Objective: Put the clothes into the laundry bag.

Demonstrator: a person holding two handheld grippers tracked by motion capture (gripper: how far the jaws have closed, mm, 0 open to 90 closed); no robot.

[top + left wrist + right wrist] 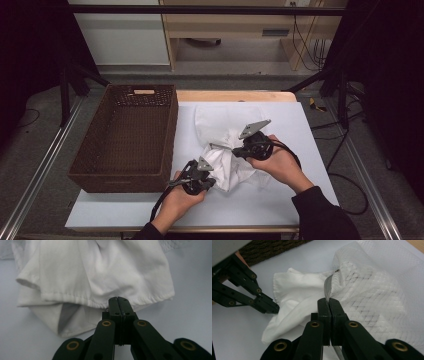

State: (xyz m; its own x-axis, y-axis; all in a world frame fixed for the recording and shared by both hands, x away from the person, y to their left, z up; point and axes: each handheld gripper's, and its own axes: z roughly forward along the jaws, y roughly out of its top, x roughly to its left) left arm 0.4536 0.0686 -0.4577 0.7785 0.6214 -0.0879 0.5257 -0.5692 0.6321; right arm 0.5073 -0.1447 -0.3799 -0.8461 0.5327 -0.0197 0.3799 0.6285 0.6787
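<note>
At the centre of the high view, the right gripper point(329, 301) pinches the white mesh laundry bag's point(372, 290) zippered rim, holding the mouth up so the left gripper point(118, 300), clamped on the white cotton garment's point(100, 272) hem, can work it through.

I see a pale table point(280, 200) carrying a brown wicker basket point(125, 135), white cloth point(235, 167) and mesh bag point(220, 122).
</note>
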